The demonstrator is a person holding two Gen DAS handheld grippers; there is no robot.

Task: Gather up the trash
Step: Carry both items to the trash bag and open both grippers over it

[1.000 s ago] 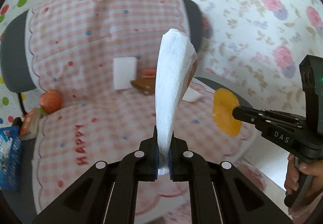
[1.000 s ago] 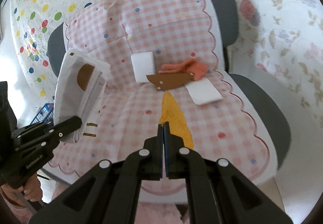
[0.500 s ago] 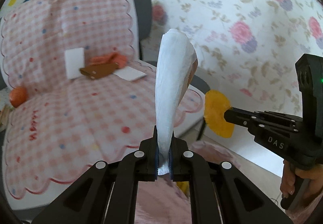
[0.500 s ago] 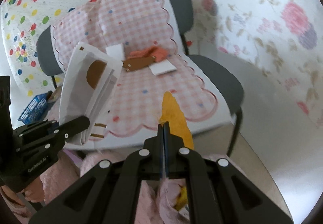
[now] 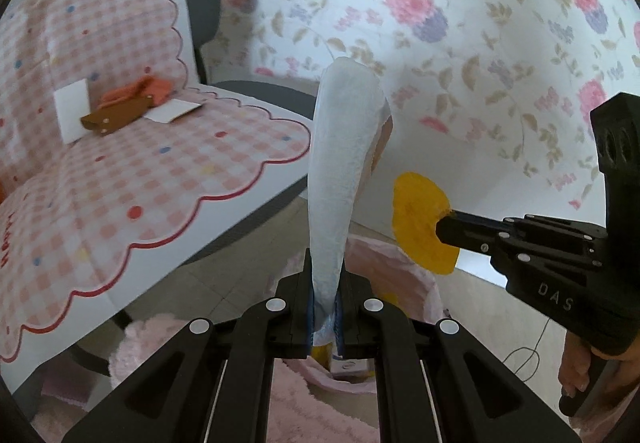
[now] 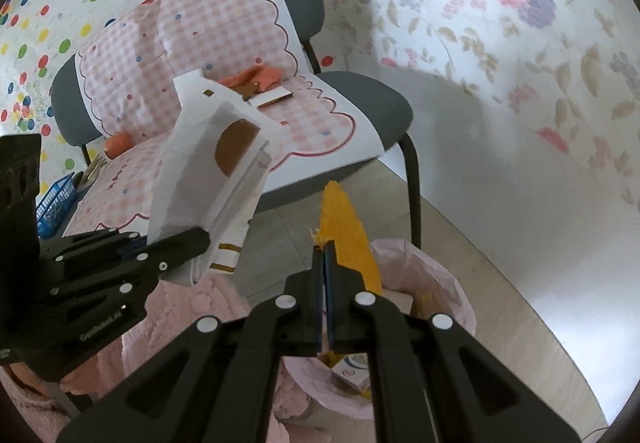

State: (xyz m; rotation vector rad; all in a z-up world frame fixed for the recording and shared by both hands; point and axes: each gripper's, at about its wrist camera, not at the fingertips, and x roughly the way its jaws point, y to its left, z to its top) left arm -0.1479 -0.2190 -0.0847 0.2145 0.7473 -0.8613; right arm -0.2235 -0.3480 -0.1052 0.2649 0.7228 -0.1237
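A: Which step is in hand now?

B: I think the carrying step. The left tool (image 5: 325, 317) is closed on a flat white paper bag with a brown round print (image 6: 208, 183), which stands up from its jaws. The right tool (image 6: 325, 283) is closed on a thin yellow-orange scrap (image 6: 348, 239). Both are held above the bin lined with a pale pink plastic bag (image 6: 448, 283), on the floor beside the grey chair with the pink checked cover (image 6: 280, 43).

A: What does the next move need?

B: In my judgement, both tools should go lower over the bin mouth and then open. The paper bag is wide and light, so it may catch on the rim. More litter lies on the chair seat.
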